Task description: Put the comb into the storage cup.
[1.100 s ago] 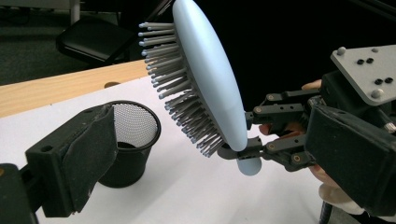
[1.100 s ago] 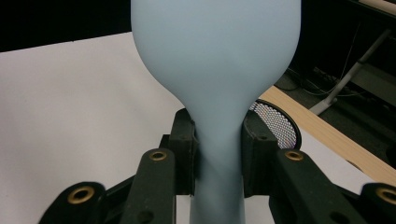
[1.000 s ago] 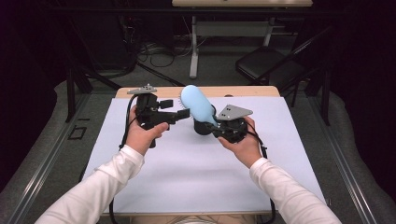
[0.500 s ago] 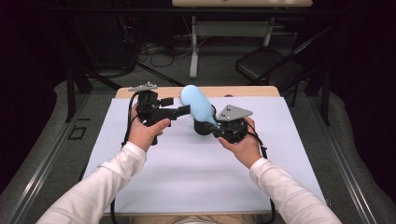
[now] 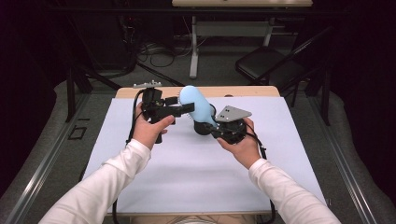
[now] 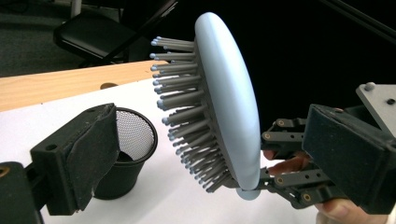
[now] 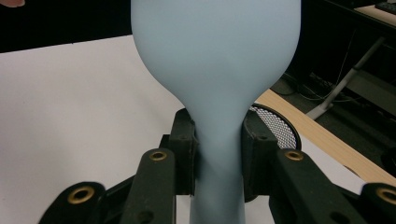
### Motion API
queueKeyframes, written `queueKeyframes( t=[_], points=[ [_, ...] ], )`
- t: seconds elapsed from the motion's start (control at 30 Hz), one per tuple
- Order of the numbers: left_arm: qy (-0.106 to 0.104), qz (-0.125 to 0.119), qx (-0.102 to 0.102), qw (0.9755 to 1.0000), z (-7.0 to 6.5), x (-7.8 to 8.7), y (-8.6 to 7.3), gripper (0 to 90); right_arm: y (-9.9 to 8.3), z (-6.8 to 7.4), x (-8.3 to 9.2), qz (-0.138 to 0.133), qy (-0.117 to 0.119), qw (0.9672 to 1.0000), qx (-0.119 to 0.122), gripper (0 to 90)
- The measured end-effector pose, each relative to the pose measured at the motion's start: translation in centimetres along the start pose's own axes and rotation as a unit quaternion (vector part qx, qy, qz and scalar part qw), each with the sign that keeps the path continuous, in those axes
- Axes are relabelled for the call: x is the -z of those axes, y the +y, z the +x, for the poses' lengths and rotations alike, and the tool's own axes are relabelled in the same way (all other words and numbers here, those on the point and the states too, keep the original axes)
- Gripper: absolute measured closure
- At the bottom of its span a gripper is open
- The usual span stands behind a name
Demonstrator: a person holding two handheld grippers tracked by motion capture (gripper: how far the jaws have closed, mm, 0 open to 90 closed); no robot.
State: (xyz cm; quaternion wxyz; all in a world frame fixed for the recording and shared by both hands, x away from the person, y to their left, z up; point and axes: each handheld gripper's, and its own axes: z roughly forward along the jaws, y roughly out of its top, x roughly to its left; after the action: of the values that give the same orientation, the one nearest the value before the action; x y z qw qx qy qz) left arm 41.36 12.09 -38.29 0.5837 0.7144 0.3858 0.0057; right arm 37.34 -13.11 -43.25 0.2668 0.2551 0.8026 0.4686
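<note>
A light blue hairbrush (image 5: 195, 105) is held up over the table, its handle clamped in my right gripper (image 5: 211, 123), which is shut on it. The right gripper view has both pads pressed on the narrow handle (image 7: 218, 177) below the wide back of the brush (image 7: 215, 65). My left gripper (image 5: 186, 108) is open and reaches in from the left at the bristle side. In the left gripper view the grey bristles (image 6: 187, 121) point toward one black pad (image 6: 88, 158), with a gap between them. The right gripper (image 6: 336, 158) holds the brush's lower end there.
A black mesh cup (image 5: 201, 128) stands on the white sheet (image 5: 187, 177) just under the brush, also behind the left pad as the cup (image 6: 128, 149). The table's wooden far edge (image 5: 252, 91) lies beyond. A black chair (image 5: 271, 70) and cables are on the floor behind.
</note>
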Motion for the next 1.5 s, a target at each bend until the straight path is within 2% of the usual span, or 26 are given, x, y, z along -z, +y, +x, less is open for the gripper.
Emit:
queueKeyframes(
  t=[0.4, 0.5, 0.97, 1.2, 1.5],
  points=[
    [0.000, -0.005, 0.009, 1.0000, 0.1, -0.6, 0.3, 6.8, 0.0, 0.2, 0.0, -0.003, 0.000, 1.0000, -0.001, 69.7],
    [-0.005, -0.006, 0.017, 0.9998, 0.2, -0.7, 0.3, 7.5, 0.0, 0.2, 0.0, -0.004, 0.001, 1.0000, -0.001, 69.7],
    [-0.003, -0.005, 0.021, 0.9998, 0.4, -1.3, 0.3, 13.1, 0.1, 0.4, -0.1, -0.005, 0.002, 1.0000, 0.001, 69.7],
    [-0.004, -0.005, 0.030, 0.9995, 0.6, -1.6, 0.2, 15.0, 0.0, 0.4, -0.2, -0.003, 0.003, 1.0000, 0.002, 69.7],
    [-0.014, -0.009, 0.040, 0.9990, 0.5, -2.0, 0.2, 15.4, 0.0, 0.6, -0.3, -0.002, 0.003, 1.0000, 0.004, 69.7]
  ],
)
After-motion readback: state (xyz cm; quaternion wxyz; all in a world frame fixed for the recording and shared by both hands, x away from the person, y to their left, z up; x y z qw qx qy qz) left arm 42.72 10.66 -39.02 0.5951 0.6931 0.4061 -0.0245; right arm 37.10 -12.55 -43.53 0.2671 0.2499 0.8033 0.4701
